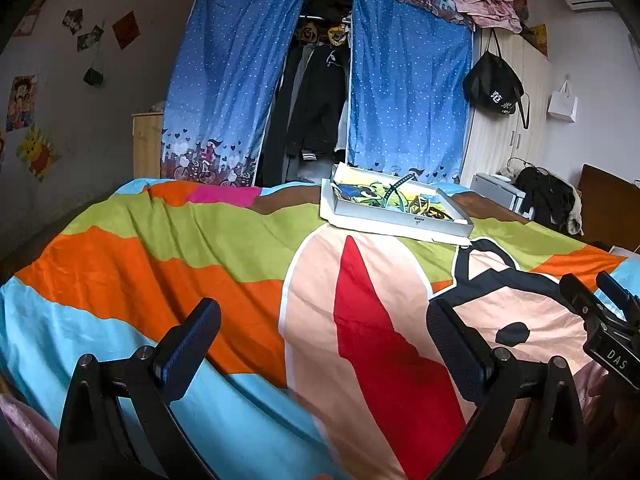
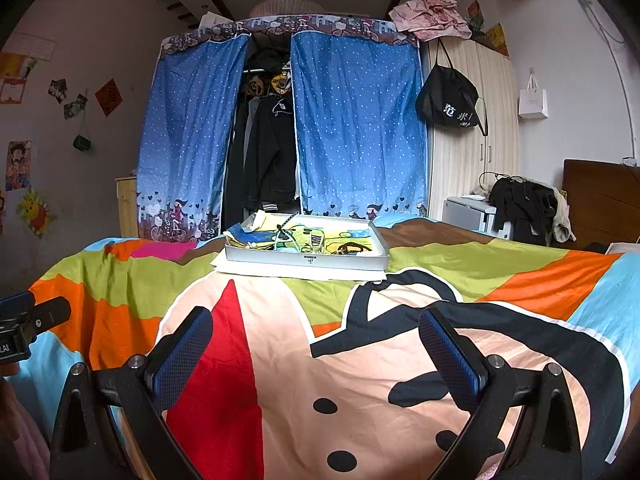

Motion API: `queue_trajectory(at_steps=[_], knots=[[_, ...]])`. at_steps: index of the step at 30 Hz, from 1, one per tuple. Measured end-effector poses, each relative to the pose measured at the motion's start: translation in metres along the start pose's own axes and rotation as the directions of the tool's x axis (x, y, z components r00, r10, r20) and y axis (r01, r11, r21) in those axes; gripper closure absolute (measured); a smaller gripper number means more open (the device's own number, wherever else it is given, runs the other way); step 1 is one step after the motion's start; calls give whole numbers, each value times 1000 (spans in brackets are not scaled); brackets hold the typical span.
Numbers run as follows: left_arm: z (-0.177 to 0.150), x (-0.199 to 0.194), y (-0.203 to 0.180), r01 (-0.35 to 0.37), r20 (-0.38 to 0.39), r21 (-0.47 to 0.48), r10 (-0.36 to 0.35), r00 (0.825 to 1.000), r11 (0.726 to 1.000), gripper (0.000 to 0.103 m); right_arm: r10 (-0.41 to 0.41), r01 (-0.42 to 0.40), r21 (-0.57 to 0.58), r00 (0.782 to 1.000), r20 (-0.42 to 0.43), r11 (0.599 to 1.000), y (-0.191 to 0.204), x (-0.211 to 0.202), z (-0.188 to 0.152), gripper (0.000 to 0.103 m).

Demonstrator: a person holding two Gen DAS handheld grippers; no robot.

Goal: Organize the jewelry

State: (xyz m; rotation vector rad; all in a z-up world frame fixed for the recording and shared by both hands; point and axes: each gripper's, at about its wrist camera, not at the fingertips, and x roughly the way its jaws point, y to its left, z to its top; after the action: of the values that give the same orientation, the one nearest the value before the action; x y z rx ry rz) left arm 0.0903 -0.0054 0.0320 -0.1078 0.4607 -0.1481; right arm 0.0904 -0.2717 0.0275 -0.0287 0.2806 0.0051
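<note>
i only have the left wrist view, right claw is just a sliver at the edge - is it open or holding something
Observer: The right claw is open and empty, above the bedspread.
Operator: ok, how does the tray sit from that side
Observer: In the right wrist view the tray lies almost straight ahead of that claw, its front wall facing it, and the two are well apart.
</note>
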Motion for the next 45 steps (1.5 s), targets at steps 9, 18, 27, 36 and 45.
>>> queue_trajectory(at_steps=[9,18,27,36,45], knots=[[0,0,0,0,-1,-3,0,1000,1000,2,0,0,0,1000,-2,1000,0,0,0,0],[-1,0,-2,4,-2,-5,-4,1000,1000,2,0,0,-1,1000,-5,1000,0,0,-1,0],[-1,-1,-2,4,-3,-6,-4,1000,1000,2,0,0,-2,1000,-4,1000,-1,-1,-1,0],[-1,0,-2,4,-3,-5,-4,1000,1000,2,1,-1,-3,1000,-6,1000,0,0,0,0],[-2,-1,-2,4,-3,-6,-4,1000,1000,2,1,-1,-4,1000,-7,1000,-1,0,0,0]])
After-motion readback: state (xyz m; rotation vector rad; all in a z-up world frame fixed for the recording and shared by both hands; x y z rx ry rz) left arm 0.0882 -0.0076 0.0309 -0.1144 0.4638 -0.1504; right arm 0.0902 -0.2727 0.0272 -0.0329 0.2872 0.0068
